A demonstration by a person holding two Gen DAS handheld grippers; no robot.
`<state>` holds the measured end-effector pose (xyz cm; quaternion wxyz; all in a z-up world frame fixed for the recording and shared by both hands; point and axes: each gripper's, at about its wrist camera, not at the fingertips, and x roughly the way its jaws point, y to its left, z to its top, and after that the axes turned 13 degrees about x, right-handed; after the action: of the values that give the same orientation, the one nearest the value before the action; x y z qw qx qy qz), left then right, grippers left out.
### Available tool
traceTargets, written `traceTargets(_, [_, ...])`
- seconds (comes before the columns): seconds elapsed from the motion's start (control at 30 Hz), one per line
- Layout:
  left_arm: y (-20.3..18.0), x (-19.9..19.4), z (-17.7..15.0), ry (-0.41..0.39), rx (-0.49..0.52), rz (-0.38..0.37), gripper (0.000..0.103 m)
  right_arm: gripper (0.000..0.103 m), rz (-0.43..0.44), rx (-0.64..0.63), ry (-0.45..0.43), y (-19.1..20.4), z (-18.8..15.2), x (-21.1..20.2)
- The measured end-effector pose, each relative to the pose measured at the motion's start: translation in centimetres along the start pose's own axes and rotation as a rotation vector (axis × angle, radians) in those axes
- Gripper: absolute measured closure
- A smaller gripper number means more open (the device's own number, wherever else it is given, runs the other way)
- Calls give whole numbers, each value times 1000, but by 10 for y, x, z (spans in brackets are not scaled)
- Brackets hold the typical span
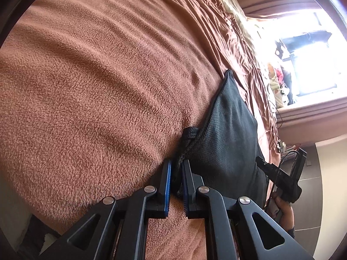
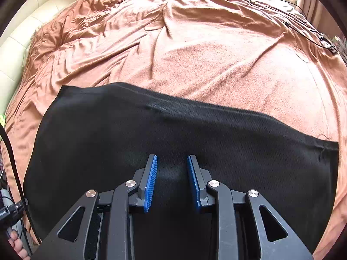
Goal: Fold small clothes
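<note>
Left gripper (image 1: 176, 171) clenched on the black mesh garment's (image 1: 229, 134) drawstring edge; right gripper (image 2: 172, 169) hovers with fingers parted above the cloth, spread on the brown blanket (image 2: 195, 54). No readable writing.

The garment (image 2: 151, 143) lies flat on the blanket (image 2: 216, 60), at the bed's near edge. A cable (image 2: 288, 25) lies on the blanket far right. The left gripper (image 1: 176, 173) sits at the garment's left edge, the right gripper (image 2: 172, 173) over its middle.
</note>
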<state>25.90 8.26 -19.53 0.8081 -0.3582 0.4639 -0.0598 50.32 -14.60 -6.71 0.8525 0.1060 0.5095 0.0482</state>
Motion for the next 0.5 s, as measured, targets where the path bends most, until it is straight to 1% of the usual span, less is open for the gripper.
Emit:
traceTargets(0.23, [-1, -1, -1, -3, -7, 2, 93, 77, 9, 20, -13, -1, 25, 17])
traceTargets(0.33, [-2, 0, -1, -2, -2, 5, 93, 77, 22, 53, -14, -4, 38, 19])
traceTargets(0.43, [-4, 2, 0, 4, 7, 11, 93, 77, 11, 79, -16, -7, 46, 15])
traceTargets(0.5, [-6, 3, 1, 12, 11, 15, 93, 77, 22, 92, -15, -8, 44, 6])
